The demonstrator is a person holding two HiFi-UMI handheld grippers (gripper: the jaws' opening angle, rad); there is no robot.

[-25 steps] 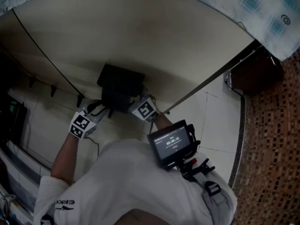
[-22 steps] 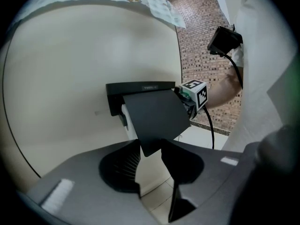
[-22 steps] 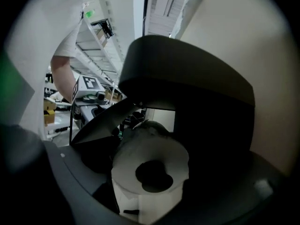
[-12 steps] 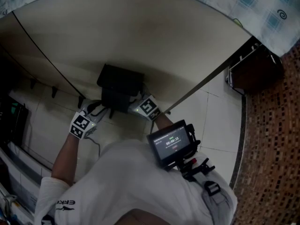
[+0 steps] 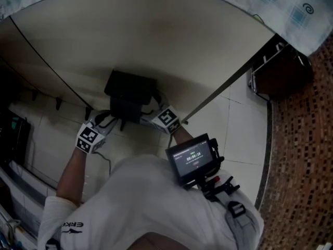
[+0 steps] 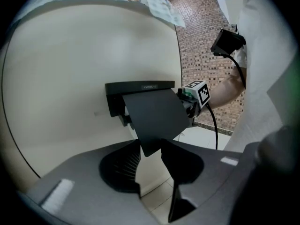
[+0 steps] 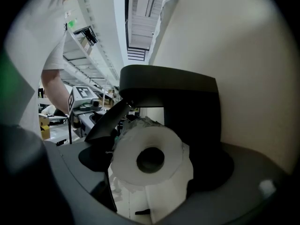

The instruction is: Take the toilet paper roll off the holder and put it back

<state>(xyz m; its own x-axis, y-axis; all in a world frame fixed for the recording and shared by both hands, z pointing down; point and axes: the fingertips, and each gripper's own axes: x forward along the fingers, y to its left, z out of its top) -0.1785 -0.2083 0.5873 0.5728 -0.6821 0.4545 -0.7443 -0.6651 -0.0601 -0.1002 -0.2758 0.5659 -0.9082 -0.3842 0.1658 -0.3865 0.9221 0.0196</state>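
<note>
Nothing much had moved. Both tongs had stayed up at the black holder (image 5: 130, 95) on the wall, and only the marker cube (image 5: 167, 117) on the right tongs (image 5: 155, 116) had slid a little to the right.

Starting on the left, the left tongs (image 5: 106, 123) were pinching the bottom edge of the holder's thin black flap (image 6: 154, 114). The flap leaned out from the wall (image 6: 70, 69), up and away from these tongs. It was probably held up like that so it would not drop back over the paper and get in the way.

Past the flap, the top of the holder stuck out just above both tongs like a little roof.

Under that roof sat the toilet paper roll (image 7: 150, 158), right between the two halves of the right tongs. Its round end with the dark hole faced the right tongs' camera. The right tongs were pressed onto its sides, one half on each side. A loose sheet (image 7: 166, 196) hung down from the roll, low between these tongs.

The roll was squeezed from the sides, most likely so it could slide straight along. I could not tell whether it was still sitting on its bar or already free.
</note>
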